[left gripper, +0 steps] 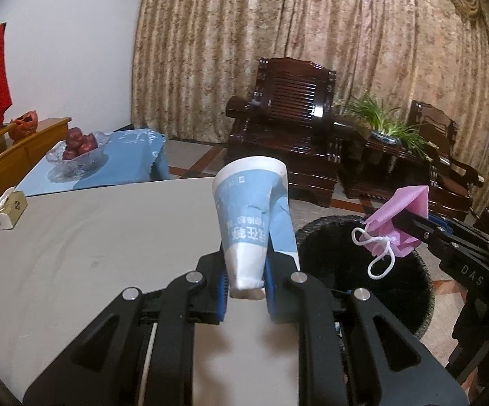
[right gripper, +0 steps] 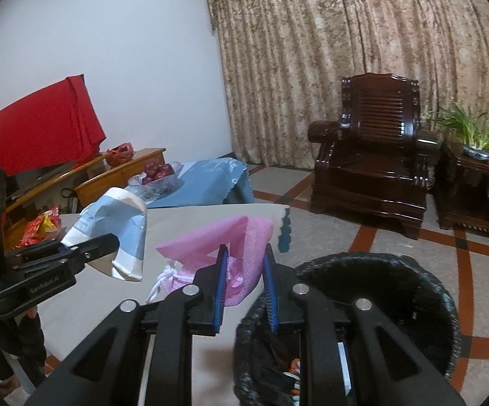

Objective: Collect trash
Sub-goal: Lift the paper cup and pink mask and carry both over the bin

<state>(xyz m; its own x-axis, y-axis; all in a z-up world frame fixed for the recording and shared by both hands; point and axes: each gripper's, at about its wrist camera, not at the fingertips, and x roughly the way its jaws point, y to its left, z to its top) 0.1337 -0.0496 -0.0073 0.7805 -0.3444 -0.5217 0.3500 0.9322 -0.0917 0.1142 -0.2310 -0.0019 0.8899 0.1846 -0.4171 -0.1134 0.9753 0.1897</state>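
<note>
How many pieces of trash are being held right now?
2. A crushed blue-and-white paper cup is in the left hand-held gripper, over the table edge. A pink face mask is in the right hand-held gripper, beside the black bin.

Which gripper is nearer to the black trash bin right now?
Right. The right gripper, holding the pink face mask, sits at the black trash bin's rim; the left gripper, holding the crumpled paper cup, is over the table beside it.
</note>
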